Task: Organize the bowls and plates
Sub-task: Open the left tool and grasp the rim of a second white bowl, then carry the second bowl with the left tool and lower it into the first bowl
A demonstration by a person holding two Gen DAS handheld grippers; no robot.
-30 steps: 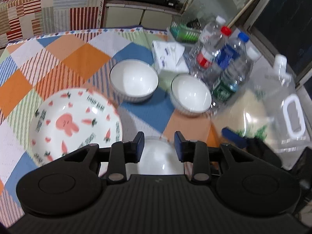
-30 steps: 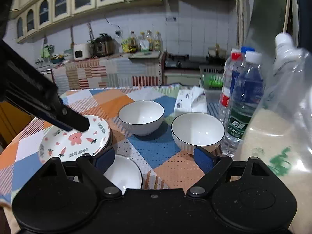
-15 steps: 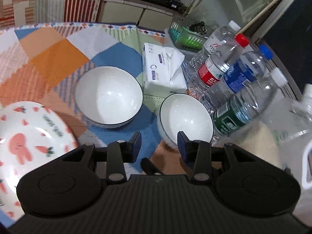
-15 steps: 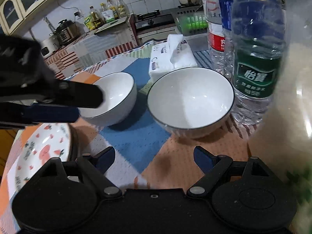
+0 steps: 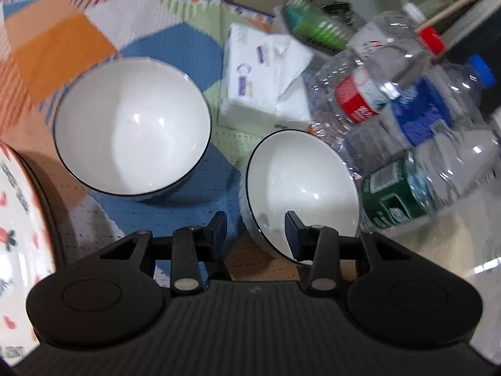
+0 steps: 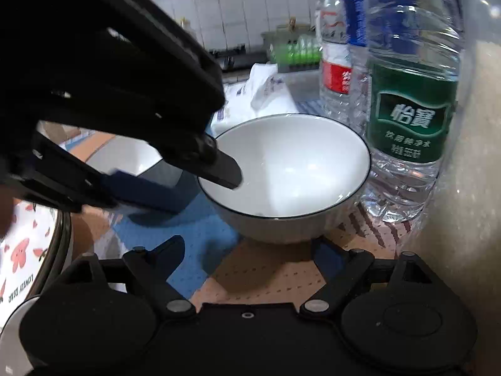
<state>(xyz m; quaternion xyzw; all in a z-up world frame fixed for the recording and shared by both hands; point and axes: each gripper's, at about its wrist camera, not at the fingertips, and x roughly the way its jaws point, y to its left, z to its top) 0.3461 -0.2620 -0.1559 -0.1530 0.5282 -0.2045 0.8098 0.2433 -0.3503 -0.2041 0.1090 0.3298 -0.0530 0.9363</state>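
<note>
Two white bowls with dark rims stand on the patchwork cloth. In the left wrist view the left bowl (image 5: 131, 125) is farther off and the right bowl (image 5: 300, 185) is close. My left gripper (image 5: 255, 228) is open and straddles the right bowl's near-left rim, one finger inside and one outside. In the right wrist view that bowl (image 6: 288, 172) sits just beyond my open right gripper (image 6: 250, 250), with the left gripper's finger (image 6: 219, 169) dipping into it. A rabbit-print plate (image 5: 18, 235) lies at the left, also in the right wrist view (image 6: 28, 257).
Several water bottles (image 5: 407, 131) crowd the bowl's right side; a green-label bottle (image 6: 407, 119) nearly touches it. A tissue pack (image 5: 263, 78) lies behind the bowls. A green basket (image 5: 313, 25) stands farther back. A small white dish (image 6: 12, 338) shows at the lower left.
Both grippers have moved forward to the right bowl. My left gripper went from above the small dish to over the bowl's rim. The right gripper came in low at its base.
</note>
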